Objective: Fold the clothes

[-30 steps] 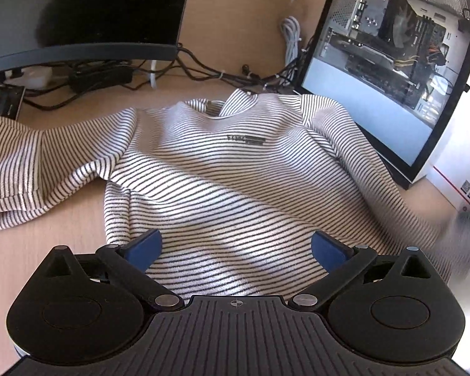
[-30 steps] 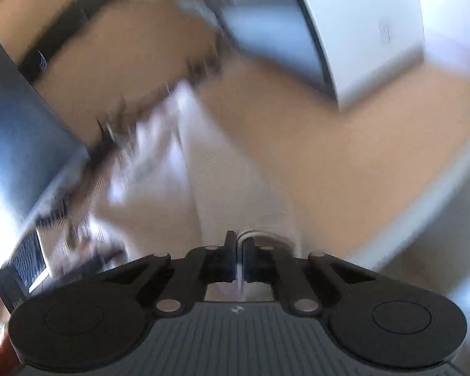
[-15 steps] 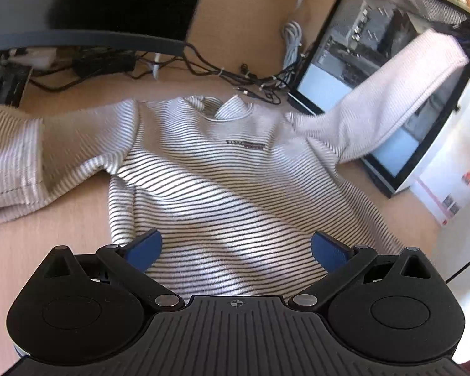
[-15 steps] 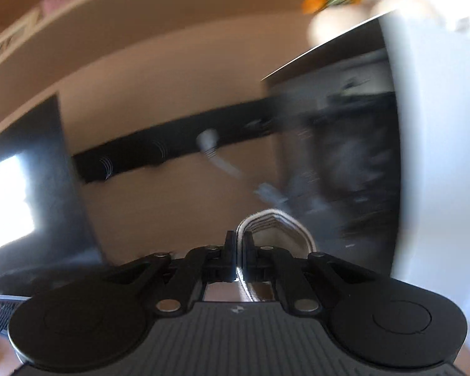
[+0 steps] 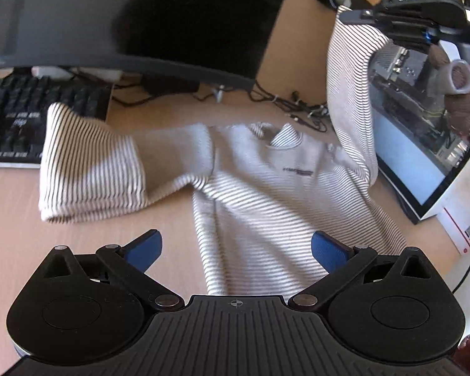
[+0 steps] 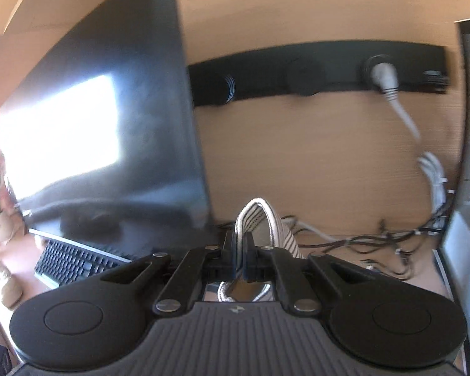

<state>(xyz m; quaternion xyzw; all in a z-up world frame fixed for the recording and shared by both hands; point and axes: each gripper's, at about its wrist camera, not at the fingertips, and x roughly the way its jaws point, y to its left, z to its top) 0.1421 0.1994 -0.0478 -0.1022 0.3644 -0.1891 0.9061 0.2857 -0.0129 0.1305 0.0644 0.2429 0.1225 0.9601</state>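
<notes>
Left gripper (image 5: 236, 247): we see its blue fingers (image 5: 144, 249) spread wide, holding nothing, low over the shirt (image 5: 266, 200) hem. The shirt lies front-up on the desk (image 5: 12, 235), one sleeve bunched to the left near the keyboard (image 5: 12, 119).

Right gripper (image 6: 241, 252): we find it clamped tight on the cuff (image 6: 260, 216), raised well above the desk. In the left view that sleeve (image 5: 347, 87) hangs upright from it beside the PC case (image 5: 423, 144). Beyond it we note the monitor (image 6: 109, 119), a power strip (image 6: 313, 75) and cables (image 6: 360, 244).
</notes>
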